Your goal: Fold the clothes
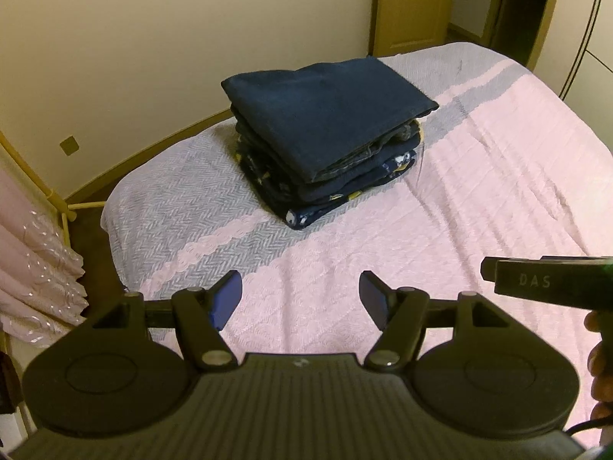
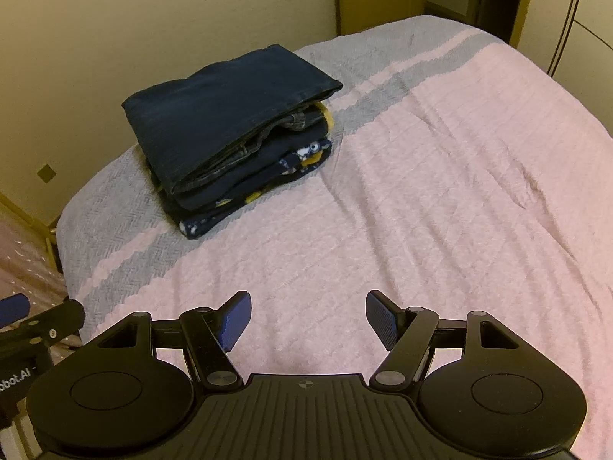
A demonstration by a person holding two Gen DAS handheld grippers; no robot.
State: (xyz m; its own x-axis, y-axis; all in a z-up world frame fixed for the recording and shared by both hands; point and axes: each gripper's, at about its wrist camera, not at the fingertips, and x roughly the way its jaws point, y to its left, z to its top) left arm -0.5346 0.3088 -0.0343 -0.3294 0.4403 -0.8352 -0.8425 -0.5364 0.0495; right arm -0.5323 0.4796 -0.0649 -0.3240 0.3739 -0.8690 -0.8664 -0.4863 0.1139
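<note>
left gripper – jaws standing wide, gripping nothing | right gripper – same | stack of folded clothes sitting on the bed, well apart from both

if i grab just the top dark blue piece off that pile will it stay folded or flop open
Probably flops open: the top piece is soft cloth, folded over, with loose layers showing at its near edge. It looks thick like denim, so likely heavyish and sagging from a single pinch. Pushing it may slide it off the pile rather than tip it.
</note>
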